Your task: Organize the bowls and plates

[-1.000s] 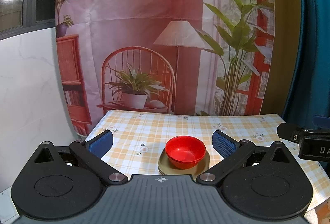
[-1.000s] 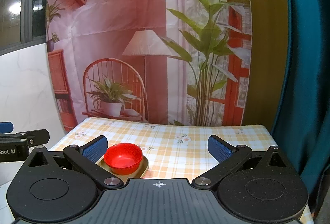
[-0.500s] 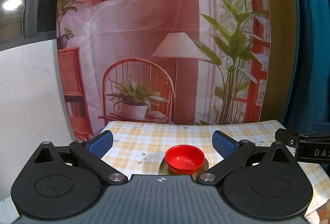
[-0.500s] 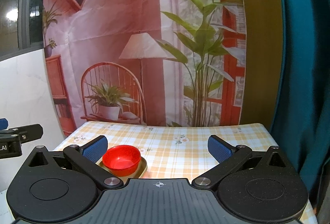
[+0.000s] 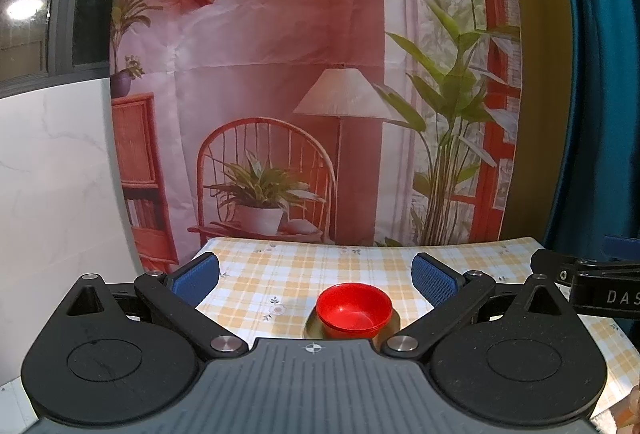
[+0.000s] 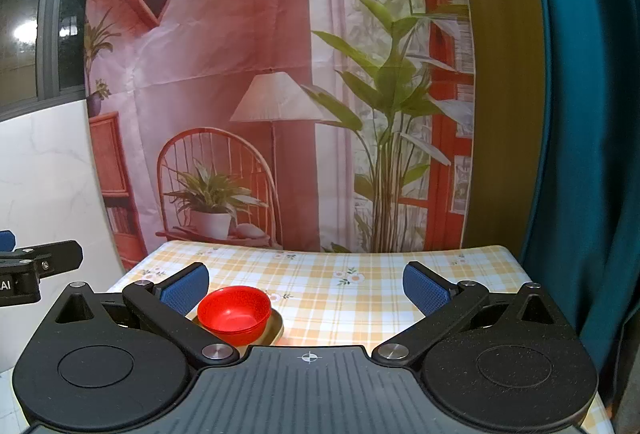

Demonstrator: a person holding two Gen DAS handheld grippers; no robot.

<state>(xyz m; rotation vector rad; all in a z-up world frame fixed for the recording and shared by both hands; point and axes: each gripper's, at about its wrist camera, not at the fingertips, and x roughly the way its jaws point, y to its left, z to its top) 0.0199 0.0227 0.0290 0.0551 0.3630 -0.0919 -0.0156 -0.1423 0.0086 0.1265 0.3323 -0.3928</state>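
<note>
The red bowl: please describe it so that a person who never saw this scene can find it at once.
Look at the table with the yellow checked cloth in front of the printed backdrop. Near its front edge lies an olive-gold plate, and the red bowl sits on it. It is the only bright red, deep, round dish there; the plate under it is flat and dull.

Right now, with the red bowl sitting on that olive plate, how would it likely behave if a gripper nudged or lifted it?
The red bowl looks like thin, glossy plastic, so probably light and stiff, not fragile. Its smooth sheen suggests it could slide on the olive plate when pushed rather than tip. Its broad, low shape suggests it would stay upright; a rim pinch might slip.
</note>
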